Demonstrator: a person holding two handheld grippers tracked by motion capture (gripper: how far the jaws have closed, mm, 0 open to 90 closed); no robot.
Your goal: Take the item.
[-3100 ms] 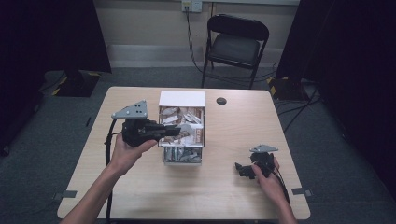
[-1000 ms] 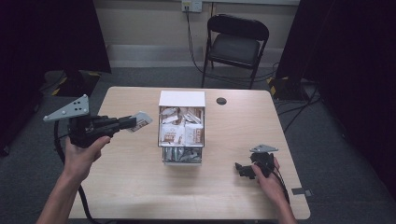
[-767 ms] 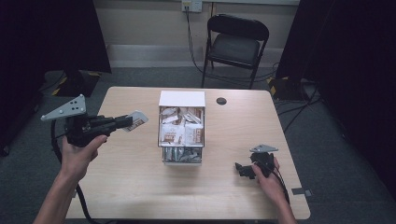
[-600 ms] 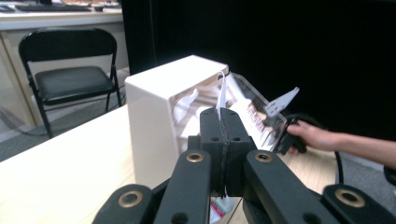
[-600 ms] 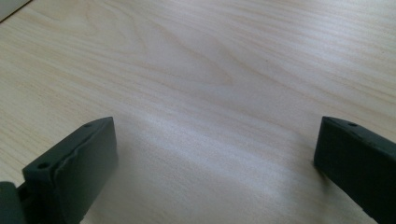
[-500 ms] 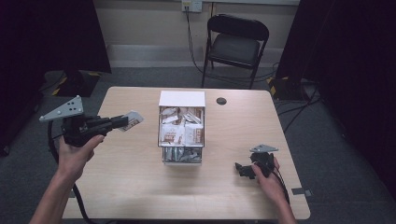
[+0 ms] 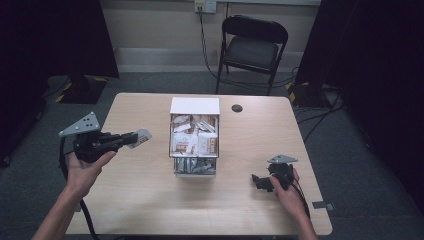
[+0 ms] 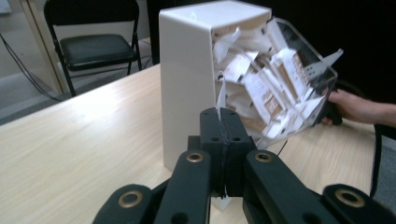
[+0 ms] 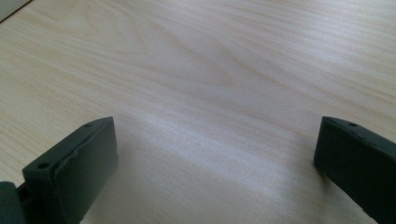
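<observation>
While the left gripper (image 7: pixel 131 138) is held above the table's left edge, its jaws are pressed together on a small paper packet (image 7: pixel 142 137), whose thin edge rises from between the fingertips (image 8: pixel 219 122) in the left gripper view. Ahead of those fingertips stands a white dispenser box (image 7: pixel 195 107) with a clear front (image 8: pixel 306 79), crammed with similar white and brown packets (image 7: pixel 193 141); it sits near the middle of the wooden table (image 7: pixel 150 200), well apart from the held packet, with bare wood between them. Beyond the box the person's right hand (image 8: pixel 352 106) is visible. That hand rests the right gripper (image 7: pixel 259 182) on the table near the right front corner, its jaws spread wide with only bare wood (image 9: pixel 205 93) between its fingers (image 9: pixel 79 168). A small dark disc (image 7: pixel 237 108) lies near the far edge, just right of the box. Behind the table stands a black folding chair (image 7: pixel 252 47), with cables (image 7: pixel 320 115) across the grey floor.
</observation>
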